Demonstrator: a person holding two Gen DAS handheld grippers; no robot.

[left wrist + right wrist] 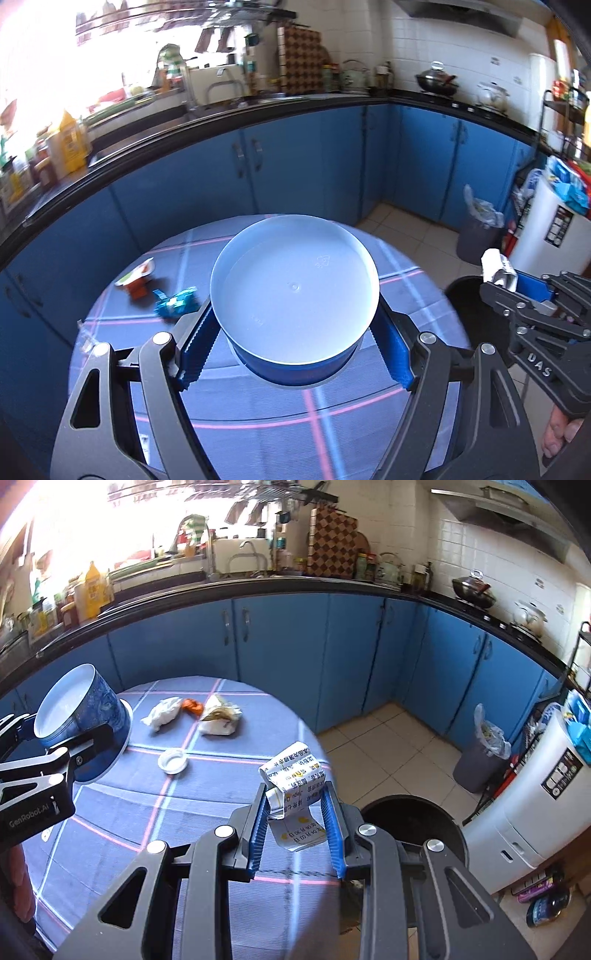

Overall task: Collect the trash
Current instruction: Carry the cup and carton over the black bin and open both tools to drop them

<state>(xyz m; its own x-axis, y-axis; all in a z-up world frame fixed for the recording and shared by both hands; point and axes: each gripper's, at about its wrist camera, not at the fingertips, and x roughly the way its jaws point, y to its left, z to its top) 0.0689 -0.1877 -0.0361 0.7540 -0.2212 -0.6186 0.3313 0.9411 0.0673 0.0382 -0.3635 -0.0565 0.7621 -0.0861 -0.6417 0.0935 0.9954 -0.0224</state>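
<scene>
Grippers both hold trash above the round desk. Left gripper pinches a blue paper bowl by its sides, white inside facing the camera. Right gripper pinches a crumpled printed carton, near the black bin beside the desk. Wrappers and a white lid lie on the cloth.

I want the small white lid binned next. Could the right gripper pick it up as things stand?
Probably not yet: the right gripper is shut on a crumpled carton, so its jaws are occupied. The white lid lies uncovered on the table, otherwise unobstructed.
</scene>
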